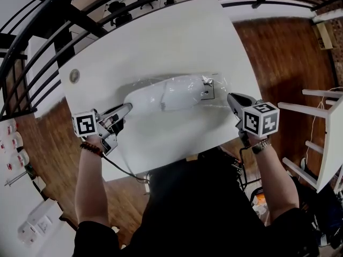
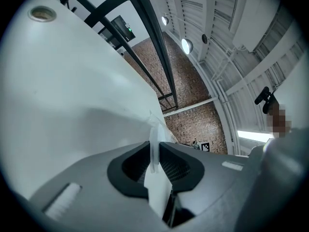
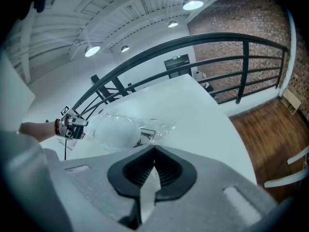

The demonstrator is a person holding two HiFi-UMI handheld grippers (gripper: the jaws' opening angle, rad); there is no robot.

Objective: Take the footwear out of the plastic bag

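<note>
The footwear (image 1: 161, 96) is not out yet: it lies sealed inside the plastic bag (image 1: 185, 84), which lies flat on the white bench (image 1: 161, 36). The left hand-held gripper (image 1: 127, 107) is at the bag's left end, its jaws narrowed onto a fold of clear film that stands up between them. The right hand-held gripper (image 1: 231, 98) sits just beside the bag's right end with its jaws fully together; no film shows between them. This looks like the opening step, one end anchored. Next, the right side probably needs to find the bag's mouth and catch a film edge there.
</note>
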